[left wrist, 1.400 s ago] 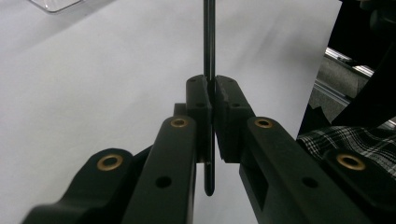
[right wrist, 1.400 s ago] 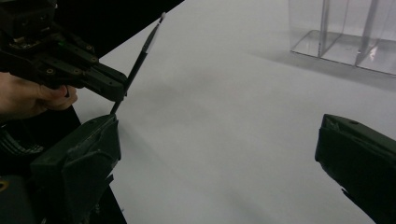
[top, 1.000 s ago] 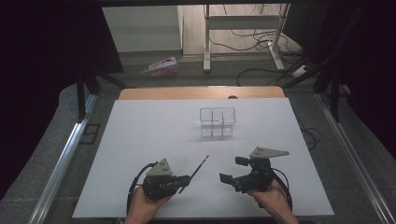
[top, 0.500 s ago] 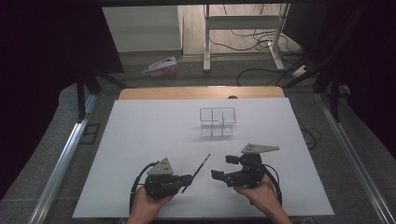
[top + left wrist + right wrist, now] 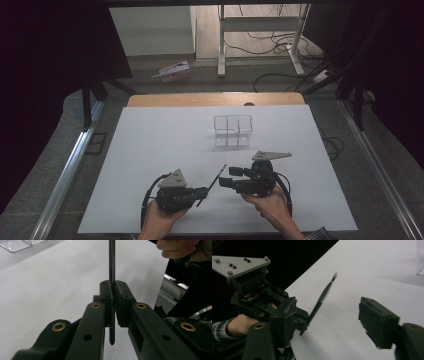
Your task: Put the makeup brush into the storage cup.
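Nearest the person, at about seven o'clock on the white table point(image 5: 150, 150), the left gripper point(image 5: 204, 190) has its jaws pressed together on a thin black brush point(image 5: 213, 183), pinching it near the lower end of the handle so that most of the shaft sticks out beyond the pads toward one o'clock, clear of the tabletop. In the left gripper view the handle point(image 5: 111, 262) runs straight up between the closed jaws with a short stub hanging below them, a grip that seems chosen to leave the long free end on offer. Just beside it, at about five o'clock, the right gripper point(image 5: 231, 177) faces the brush from the side; its jaws stand apart with nothing between them and have just been closing. In the right gripper view the brush point(image 5: 322, 297) tilts up from the left gripper point(image 5: 299, 321) toward its pale tip, off to the side of the right jaws rather than between them, which looks like lining up for a handover. Farther off, toward twelve o'clock, a clear divided holder point(image 5: 233, 131) stands alone, probably where the brush is meant to go.
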A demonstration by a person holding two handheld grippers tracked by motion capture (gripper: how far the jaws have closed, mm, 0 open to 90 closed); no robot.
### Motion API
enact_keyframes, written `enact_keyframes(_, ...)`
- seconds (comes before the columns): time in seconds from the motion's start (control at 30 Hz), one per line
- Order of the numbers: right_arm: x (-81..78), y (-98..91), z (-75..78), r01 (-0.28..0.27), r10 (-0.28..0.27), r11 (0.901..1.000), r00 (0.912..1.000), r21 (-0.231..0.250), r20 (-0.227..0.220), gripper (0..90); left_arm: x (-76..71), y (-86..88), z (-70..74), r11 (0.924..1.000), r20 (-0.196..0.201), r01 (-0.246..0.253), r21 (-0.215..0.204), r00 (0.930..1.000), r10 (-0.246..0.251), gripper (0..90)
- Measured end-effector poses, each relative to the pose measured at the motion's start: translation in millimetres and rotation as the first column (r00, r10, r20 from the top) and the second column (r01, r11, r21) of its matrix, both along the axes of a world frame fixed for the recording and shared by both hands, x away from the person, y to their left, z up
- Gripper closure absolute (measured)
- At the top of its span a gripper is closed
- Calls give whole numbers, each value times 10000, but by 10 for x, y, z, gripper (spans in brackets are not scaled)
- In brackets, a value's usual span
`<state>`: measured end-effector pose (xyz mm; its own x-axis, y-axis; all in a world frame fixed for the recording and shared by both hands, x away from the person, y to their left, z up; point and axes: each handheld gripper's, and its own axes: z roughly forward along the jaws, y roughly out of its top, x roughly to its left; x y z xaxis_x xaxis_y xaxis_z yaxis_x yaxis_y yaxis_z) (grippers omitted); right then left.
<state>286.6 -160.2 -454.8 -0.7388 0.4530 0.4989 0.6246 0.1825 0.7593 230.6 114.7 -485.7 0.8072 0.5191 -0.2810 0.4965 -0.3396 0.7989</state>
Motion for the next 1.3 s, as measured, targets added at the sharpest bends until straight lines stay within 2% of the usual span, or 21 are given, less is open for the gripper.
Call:
enact_keyframes(0.3,55,69,-23,-187,197,9994,9993,287,-321,503,-11,-39,-4,10000,35,95,-19,9999,-95,855)
enact_keyframes(0.47,87,83,-58,-366,401,9979,9971,530,-653,608,-10,-45,-6,9999,22,109,-54,9999,-109,855)
enact_keyframes(0.53,91,93,-67,-446,490,9970,9963,631,-709,699,-12,-51,-6,9999,20,142,-64,9999,-142,855)
enact_keyframes(0.57,92,96,-70,-522,574,9961,9957,713,-729,811,-14,-56,-8,9999,12,152,-61,9999,-152,854)
enact_keyframes(0.63,102,95,-79,-696,823,9908,9908,1165,-1077,843,-13,-67,-15,9998,33,210,43,9998,-210,852)
enact_keyframes(0.77,102,121,-72,-900,980,9921,9909,876,-919,847,-13,-82,-44,9994,113,242,240,9996,-244,833)
enact_keyframes(0.87,94,120,-58,-835,870,9949,9942,561,-628,847,-19,-95,-44,9989,199,189,430,9996,-197,713)
enact_keyframes(1.07,91,78,-32,-652,670,9967,9971,490,-351,847,-17,-99,-51,9958,418,-305,865,9988,270,424)
enact_keyframes(1.2,89,52,-18,-575,582,9975,9982,420,-156,847,-2,-78,-54,9938,351,-567,959,9979,536,273)
enact_keyframes(1.3,87,40,-11,-532,535,9981,9985,325,-82,848,-2,-67,-55,9915,367,-647,1126,9975,609,193)
